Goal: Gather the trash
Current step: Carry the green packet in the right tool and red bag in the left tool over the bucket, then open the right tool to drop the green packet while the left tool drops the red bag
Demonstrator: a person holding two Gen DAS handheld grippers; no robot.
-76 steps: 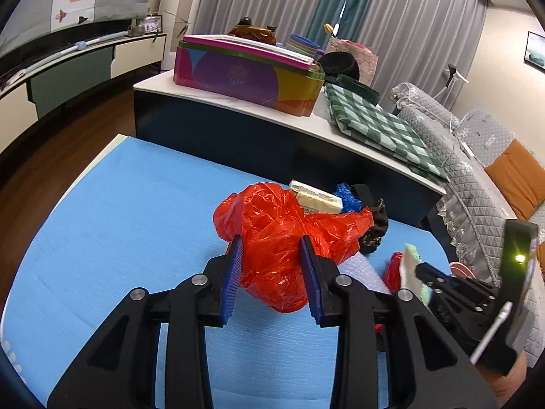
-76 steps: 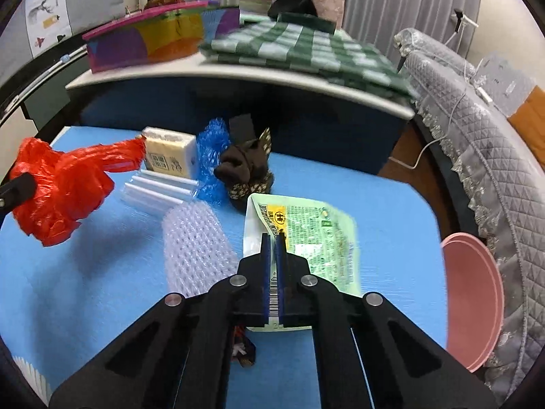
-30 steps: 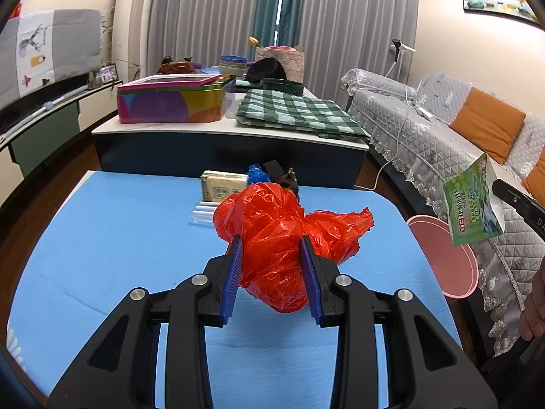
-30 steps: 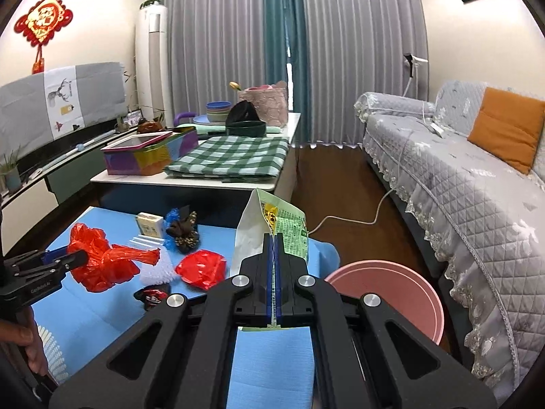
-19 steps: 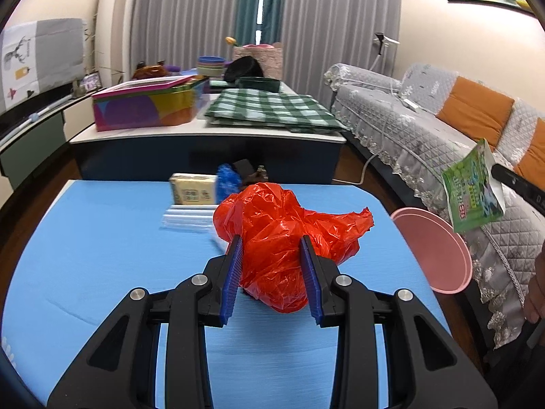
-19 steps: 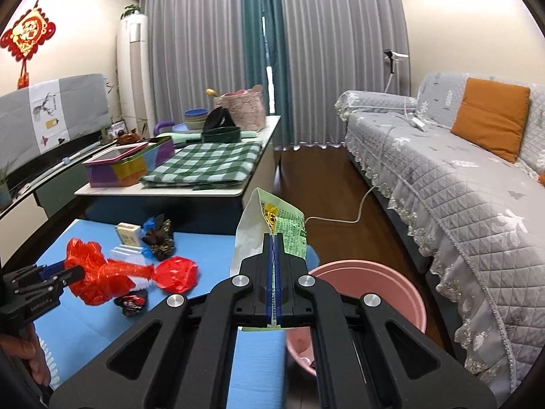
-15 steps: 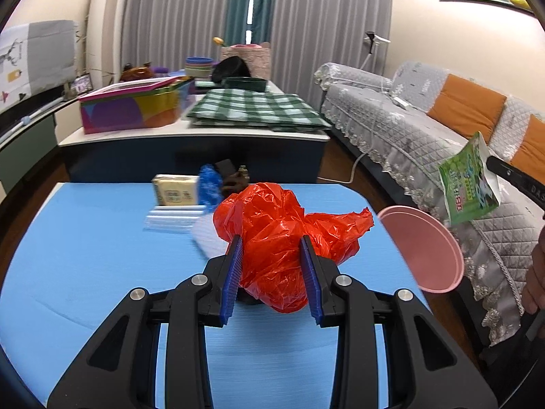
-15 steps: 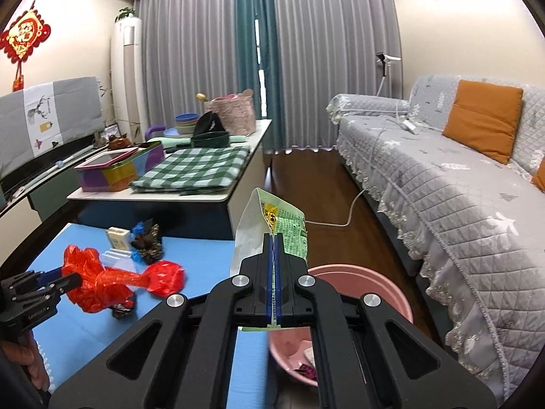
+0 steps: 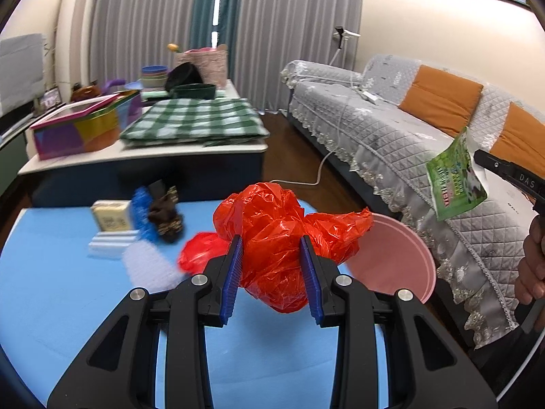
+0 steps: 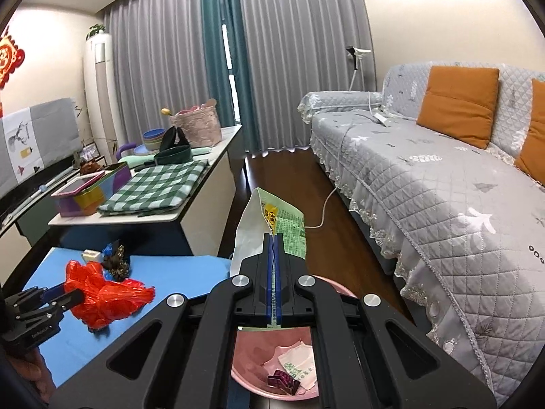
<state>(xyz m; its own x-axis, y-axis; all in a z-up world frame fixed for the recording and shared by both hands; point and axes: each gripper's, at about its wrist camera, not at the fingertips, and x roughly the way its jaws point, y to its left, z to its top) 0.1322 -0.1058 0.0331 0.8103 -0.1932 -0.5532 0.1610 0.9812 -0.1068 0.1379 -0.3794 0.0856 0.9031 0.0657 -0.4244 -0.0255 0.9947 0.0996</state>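
The red bag, a crumpled plastic wad, is clamped between the blue pads of the left tongs above the blue desk, near the desk's edge beside the pink bin. One loose tail of the bag points toward the bin, so its long axis runs roughly crosswise to the tongs. The green wrapper is pinched flat in the clenched right tongs, standing on edge with its long side pointing up and away, directly over the bin. Inside the bin lie a pale wrapper and a small dark packet.

Beyond the bag from the bin, on the desk, lie a second red scrap, bubble wrap, a clear ridged piece, a cream box, a blue scrap and a dark bundle; none lies between the bag and the bin. Past the bin stands a grey-covered sofa; a white cord trails on the floor beside it.

The left tongs point down at a shallow slope, seen side-on in the right wrist view. A hand grips the right tongs' handle at the left wrist view's edge.
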